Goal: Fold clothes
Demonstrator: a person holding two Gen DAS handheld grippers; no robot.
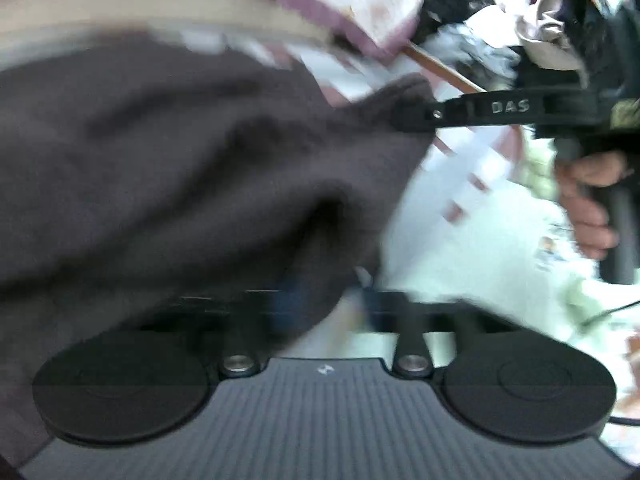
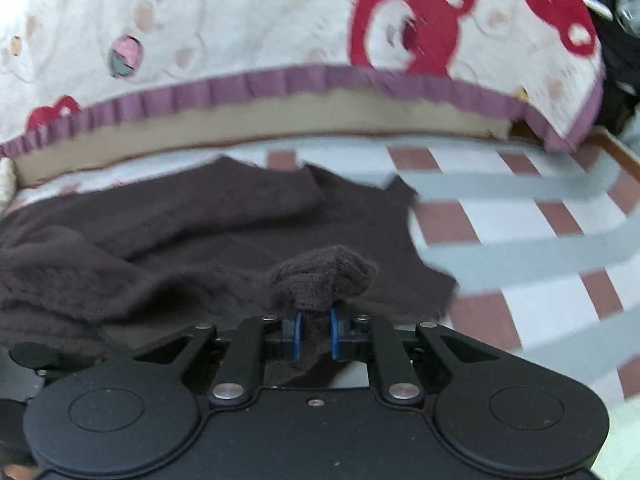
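Observation:
A dark brown knitted sweater [image 2: 200, 224] lies spread on a checked sheet. My right gripper [image 2: 316, 320] is shut on a bunched corner of it, the knit puffing out above the blue pads [image 2: 297, 334]. In the left wrist view the same sweater [image 1: 180, 160] fills the left and middle, lifted and blurred. It drapes over my left gripper [image 1: 316, 304], and a fold runs down between the hidden fingers, which look shut on it. My right gripper [image 1: 412, 118] shows there too, pinching the sweater's far corner, with a hand [image 1: 588, 208] on its handle.
The sheet [image 2: 520, 220] has red, white and grey checks. A white quilt with red bear prints and a purple frill [image 2: 280, 20] lies along the far side. A heap of mixed clothes [image 1: 480, 40] sits at the upper right of the left wrist view.

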